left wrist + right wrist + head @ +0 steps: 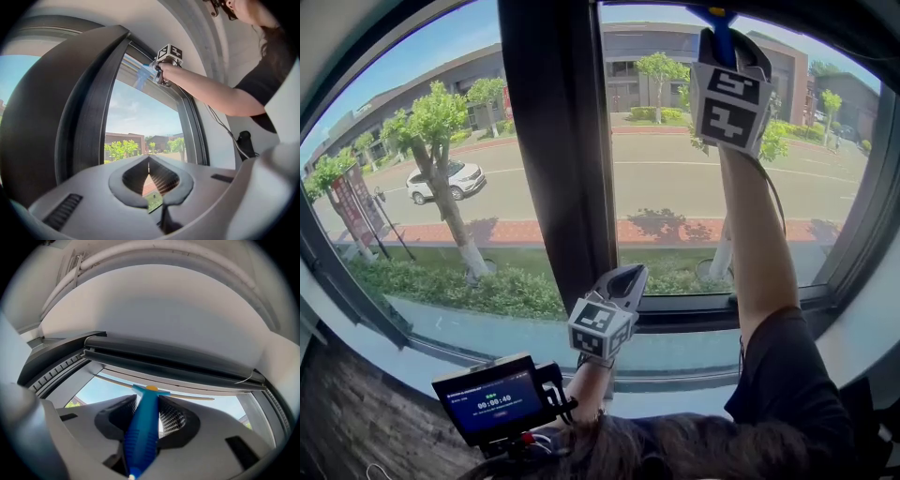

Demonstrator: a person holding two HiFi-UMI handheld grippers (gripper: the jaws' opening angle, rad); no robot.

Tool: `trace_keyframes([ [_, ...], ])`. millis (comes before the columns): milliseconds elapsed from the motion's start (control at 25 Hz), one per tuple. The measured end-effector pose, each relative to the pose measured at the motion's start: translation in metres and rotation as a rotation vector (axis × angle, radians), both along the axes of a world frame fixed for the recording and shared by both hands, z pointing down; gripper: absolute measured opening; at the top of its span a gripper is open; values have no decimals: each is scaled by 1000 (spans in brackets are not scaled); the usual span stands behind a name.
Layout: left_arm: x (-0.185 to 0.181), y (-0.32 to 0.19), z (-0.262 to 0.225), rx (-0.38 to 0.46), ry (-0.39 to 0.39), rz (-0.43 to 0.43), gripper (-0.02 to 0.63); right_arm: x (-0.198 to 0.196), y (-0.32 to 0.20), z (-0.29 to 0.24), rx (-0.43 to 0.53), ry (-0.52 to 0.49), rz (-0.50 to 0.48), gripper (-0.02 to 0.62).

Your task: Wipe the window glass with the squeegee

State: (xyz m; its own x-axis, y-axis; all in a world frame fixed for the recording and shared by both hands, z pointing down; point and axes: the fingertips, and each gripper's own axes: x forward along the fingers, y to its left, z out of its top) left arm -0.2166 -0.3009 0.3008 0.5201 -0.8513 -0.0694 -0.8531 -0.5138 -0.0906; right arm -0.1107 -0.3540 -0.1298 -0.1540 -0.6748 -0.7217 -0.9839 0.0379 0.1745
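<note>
In the head view, the squeegee (724,39) is showing only as a short blue handle, since its blade is being cut off by the picture's top edge. The hand behind the right tool (719,28) is being hidden by the marker cube. From the left tool's own camera the squeegee (140,77) is appearing only as a blurred blue streak near the top of the pane. The right gripper view is making it clearer. The right tool (147,401) is clenching the blue handle (143,427) between its ribbed pads. The pale blade (187,396) is lying across the very top of the window glass (98,387), just under the dark top frame (178,364). Whether the blade is pressing on the glass is hard to tell.

The right arm (759,244) is reaching straight up along the right pane of the window glass (675,187), fully stretched, with a thin cable trailing beside it. The left tool (623,281) is hanging low near the sill (694,314), beside the foot of the dark mullion (553,141), and pointing up at the glass. Its jaws are meeting at the tips with nothing between them, and the left tool (149,161) is showing only brick paving and grass through the small gap behind those tips. A small screen (492,398) is sitting by the left wrist.
</note>
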Motion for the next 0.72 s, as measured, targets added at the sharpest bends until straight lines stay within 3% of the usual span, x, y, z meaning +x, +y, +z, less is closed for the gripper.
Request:
trace_keyframes([
  [720,-6,0,5,-1,12,-16,2,-11,3,27,25,29,9,141],
])
